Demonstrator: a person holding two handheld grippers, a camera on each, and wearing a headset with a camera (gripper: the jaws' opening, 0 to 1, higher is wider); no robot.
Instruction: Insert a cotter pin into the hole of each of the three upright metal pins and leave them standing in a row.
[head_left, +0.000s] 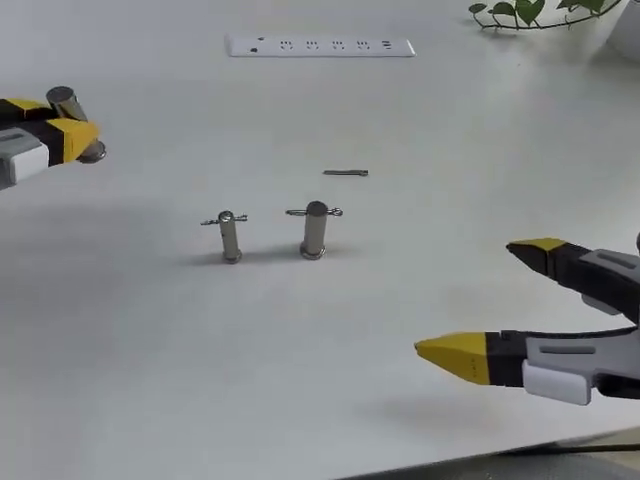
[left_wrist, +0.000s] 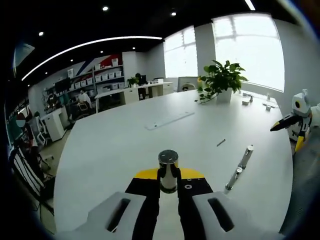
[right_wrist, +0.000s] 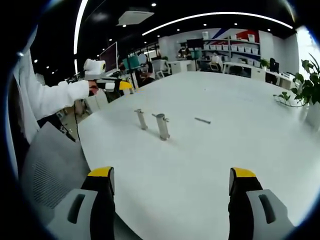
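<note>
Two metal pins stand upright on the white table, each with a cotter pin through its head: the thinner one (head_left: 229, 236) on the left, the thicker one (head_left: 315, 230) to its right. A loose cotter pin (head_left: 346, 173) lies flat just behind them. My left gripper (head_left: 70, 122) hovers at the far left, shut on a third metal pin (left_wrist: 168, 171), which stands upright between its jaws. My right gripper (head_left: 490, 300) is at the near right, open and holding nothing. In the right gripper view the two standing pins (right_wrist: 162, 126) and the loose cotter pin (right_wrist: 202, 120) lie ahead.
A white power strip (head_left: 320, 46) lies at the table's far side. A potted plant (head_left: 540, 12) trails at the far right corner. Bare tabletop surrounds the pins. The table's near edge (head_left: 480, 458) runs just below my right gripper.
</note>
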